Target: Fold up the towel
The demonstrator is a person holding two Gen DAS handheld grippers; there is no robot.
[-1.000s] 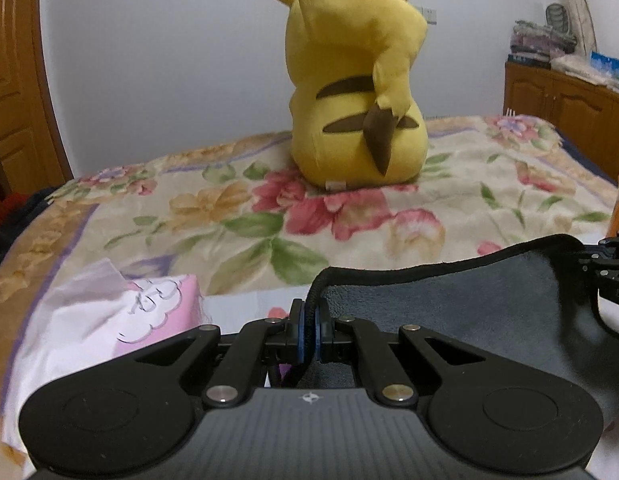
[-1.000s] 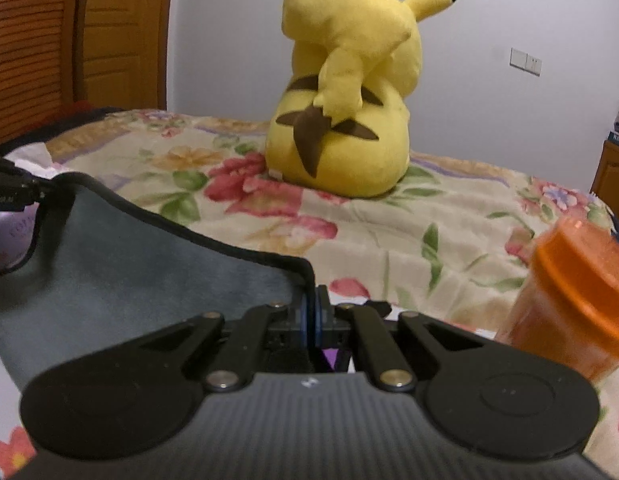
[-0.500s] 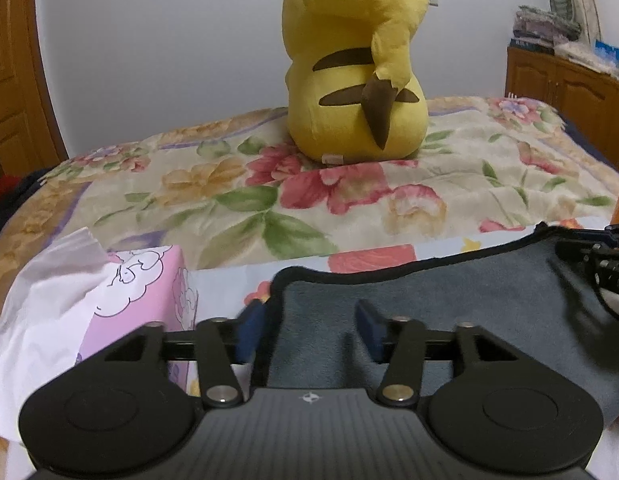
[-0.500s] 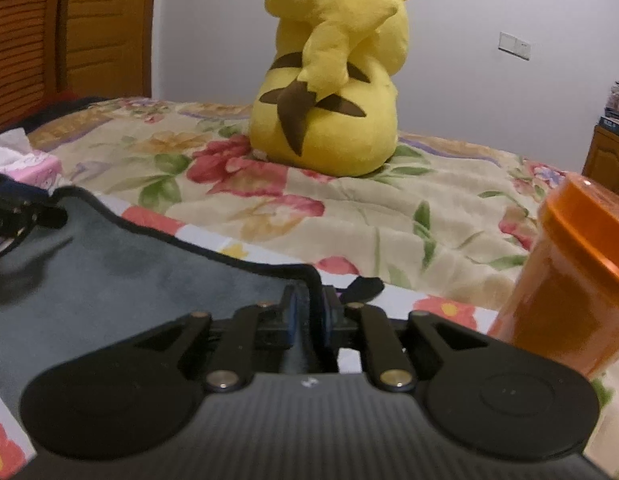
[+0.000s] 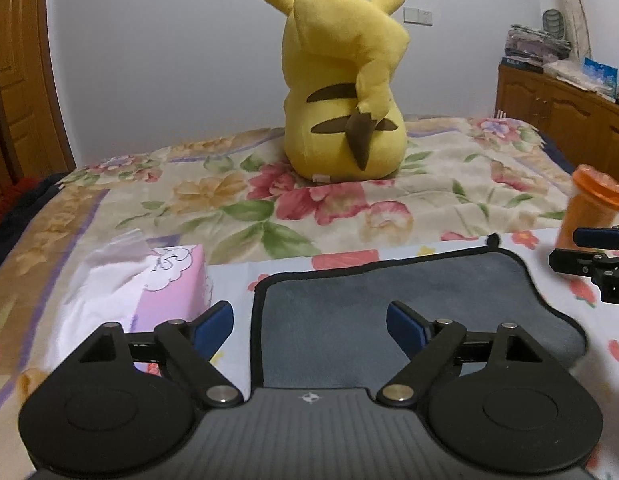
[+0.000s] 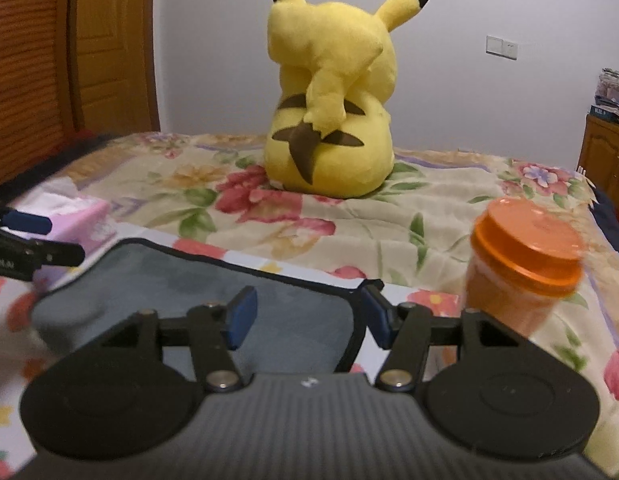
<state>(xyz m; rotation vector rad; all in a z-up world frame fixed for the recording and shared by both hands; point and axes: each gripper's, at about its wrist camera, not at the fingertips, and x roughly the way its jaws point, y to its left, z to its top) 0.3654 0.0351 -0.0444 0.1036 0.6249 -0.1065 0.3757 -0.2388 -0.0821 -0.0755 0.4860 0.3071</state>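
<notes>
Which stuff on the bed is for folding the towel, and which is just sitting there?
For the job:
towel
left gripper, jaws open
right gripper, jaws open

Just sitting there:
yellow plush toy
tissue box
orange jar
wooden cabinet

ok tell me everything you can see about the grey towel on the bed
The grey towel looks like soft, short-pile fleece edged with black binding, and a small black loop sticks up from its far edge. It lies flat on the floral bedspread, corners rounded, its right side bulging unevenly. Both grippers are open and hold nothing; the left gripper and right gripper each straddle a corner. A pink tissue box sits to its left, an orange-lidded jar to its right.
</notes>
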